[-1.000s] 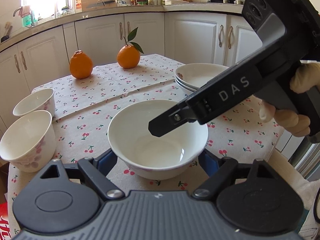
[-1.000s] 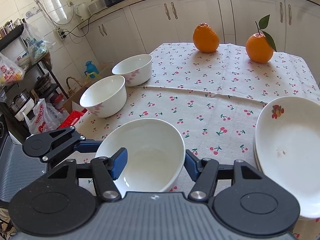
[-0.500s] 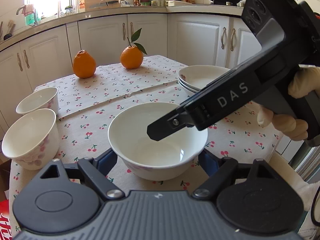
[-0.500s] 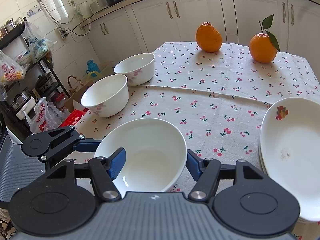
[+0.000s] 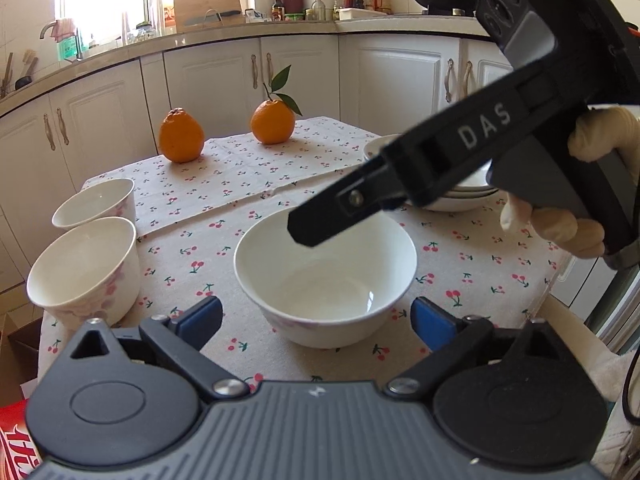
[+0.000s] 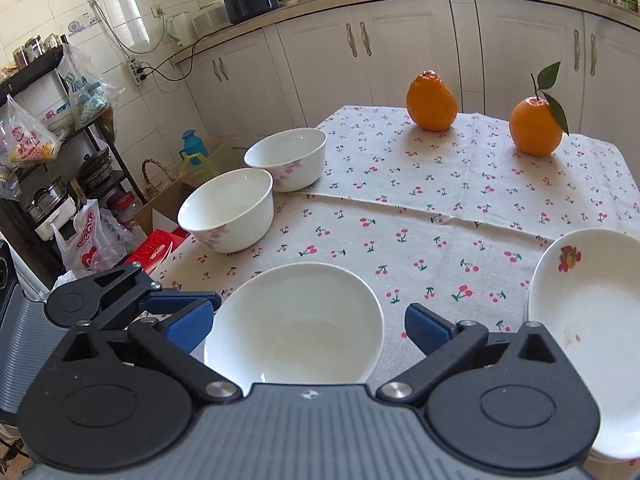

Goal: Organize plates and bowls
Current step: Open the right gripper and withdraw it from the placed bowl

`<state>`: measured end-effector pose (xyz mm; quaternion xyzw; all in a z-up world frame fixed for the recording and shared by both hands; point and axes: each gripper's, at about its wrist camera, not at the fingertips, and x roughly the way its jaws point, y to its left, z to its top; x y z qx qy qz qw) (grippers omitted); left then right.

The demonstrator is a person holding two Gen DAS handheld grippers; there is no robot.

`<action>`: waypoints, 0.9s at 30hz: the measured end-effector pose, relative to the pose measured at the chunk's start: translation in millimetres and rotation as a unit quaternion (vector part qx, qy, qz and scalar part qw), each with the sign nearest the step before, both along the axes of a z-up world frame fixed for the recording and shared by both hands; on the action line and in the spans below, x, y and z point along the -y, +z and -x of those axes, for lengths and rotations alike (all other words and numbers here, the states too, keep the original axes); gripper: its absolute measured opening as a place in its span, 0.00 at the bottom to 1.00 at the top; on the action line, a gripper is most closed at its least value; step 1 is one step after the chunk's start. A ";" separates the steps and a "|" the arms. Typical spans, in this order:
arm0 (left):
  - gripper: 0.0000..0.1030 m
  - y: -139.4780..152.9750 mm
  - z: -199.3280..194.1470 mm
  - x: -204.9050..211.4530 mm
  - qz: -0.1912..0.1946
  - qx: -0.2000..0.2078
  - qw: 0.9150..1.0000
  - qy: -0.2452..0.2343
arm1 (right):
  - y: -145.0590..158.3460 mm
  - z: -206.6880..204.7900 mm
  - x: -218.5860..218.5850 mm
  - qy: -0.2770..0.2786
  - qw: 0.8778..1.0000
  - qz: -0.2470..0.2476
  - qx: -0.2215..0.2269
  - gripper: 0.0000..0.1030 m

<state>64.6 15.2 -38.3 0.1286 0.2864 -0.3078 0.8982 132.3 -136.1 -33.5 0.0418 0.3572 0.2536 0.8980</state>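
Left wrist view: the white bowl (image 5: 325, 276) sits on the cherry-print tablecloth (image 5: 224, 184) between the left gripper (image 5: 316, 318) pads — jaws opening, clear of its sides. The right gripper (image 6: 306, 326) straddles that bowl too — opening, gripping nothing. Beside the bowl, stacked plates (image 6: 592, 320).

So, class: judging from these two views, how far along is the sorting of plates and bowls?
Done: the plates sit stacked at the table's edge. In hand: nothing; the left tongs and right tongs are both opening around the wide bowl, which rests on the tablecloth. Left: that bowl and the two smaller bowls stand separately, unstacked.
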 end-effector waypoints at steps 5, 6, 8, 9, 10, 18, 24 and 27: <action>0.97 6.0 5.0 -27.9 -0.007 0.005 0.999 0.032 | 17.9 -1.6 -13.3 -0.007 0.998 0.027 0.048 1.00; 0.97 7.0 4.6 -34.0 -0.009 0.007 0.999 0.043 | 21.2 -3.4 -17.6 -0.005 0.998 0.035 0.055 1.00; 0.97 8.8 1.8 -46.1 -0.013 0.011 0.998 0.064 | 25.8 -9.3 -26.3 0.010 0.997 0.047 0.055 1.00; 0.97 9.6 -0.7 -52.7 -0.016 0.014 0.997 0.076 | 27.3 -12.9 -31.4 0.017 0.997 0.053 0.053 1.00; 0.97 9.6 -5.1 -58.8 -0.019 0.018 0.996 0.089 | 28.7 -16.7 -37.5 0.022 0.997 0.062 0.052 1.00; 0.97 9.8 -35.9 -93.9 -0.025 0.037 0.988 0.145 | 30.0 -39.3 -89.2 0.075 0.988 0.127 0.048 1.00; 0.97 3.8 -55.8 -105.6 -0.024 0.038 0.987 0.154 | 30.3 -54.7 -117.2 0.102 0.982 0.151 0.049 1.00; 0.97 0.3 -64.9 -108.1 -0.015 0.033 0.987 0.158 | 28.0 -63.7 -126.6 0.107 0.981 0.157 0.041 1.00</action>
